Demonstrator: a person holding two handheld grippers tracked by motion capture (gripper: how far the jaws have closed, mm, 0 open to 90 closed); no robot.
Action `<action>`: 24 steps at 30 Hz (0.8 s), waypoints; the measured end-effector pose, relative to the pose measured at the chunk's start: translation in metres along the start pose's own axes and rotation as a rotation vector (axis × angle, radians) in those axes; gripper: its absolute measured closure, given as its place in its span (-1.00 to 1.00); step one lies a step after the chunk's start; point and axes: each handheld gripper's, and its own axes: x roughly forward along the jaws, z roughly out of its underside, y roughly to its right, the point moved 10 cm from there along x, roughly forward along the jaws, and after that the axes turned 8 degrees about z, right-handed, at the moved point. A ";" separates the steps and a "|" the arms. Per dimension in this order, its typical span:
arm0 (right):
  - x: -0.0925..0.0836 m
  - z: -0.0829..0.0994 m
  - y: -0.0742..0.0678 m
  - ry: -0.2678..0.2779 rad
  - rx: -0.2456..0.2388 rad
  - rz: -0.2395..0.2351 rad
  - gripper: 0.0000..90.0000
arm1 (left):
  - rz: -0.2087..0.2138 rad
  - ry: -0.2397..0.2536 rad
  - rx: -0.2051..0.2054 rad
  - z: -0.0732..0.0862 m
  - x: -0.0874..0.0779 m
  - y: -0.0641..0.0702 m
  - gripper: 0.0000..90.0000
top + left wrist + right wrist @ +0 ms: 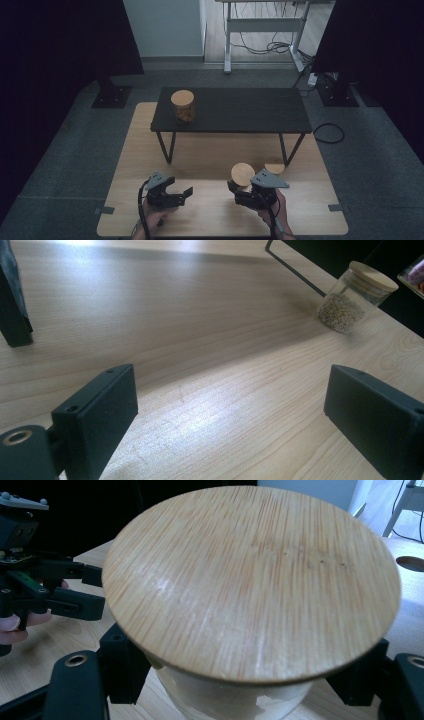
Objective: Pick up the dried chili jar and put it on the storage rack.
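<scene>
Right gripper (239, 189), lower right of high view: I've got its jaws clamped on the glass jar (235, 700), bamboo lid (250, 580) blank. Left gripper (181, 195), lower left, jaws apart, nothing between. Farther up, second jar (183, 106) on black table (240, 112). No readable labels.

The wide lid (252, 582) hides the jar's contents; the picture's bottom edge cuts off its glass body.
</scene>
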 end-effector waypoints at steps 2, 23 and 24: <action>0.000 0.000 0.000 -0.002 -0.002 0.000 -0.45 | -0.001 0.001 0.000 0.000 0.000 0.000 -0.85; -0.003 -0.012 0.001 0.000 -0.005 0.004 -0.45 | -0.007 0.005 -0.005 -0.001 -0.003 0.000 -0.85; -0.004 -0.013 0.001 -0.002 -0.008 0.005 -0.45 | -0.008 0.005 -0.005 -0.001 -0.003 0.000 -0.85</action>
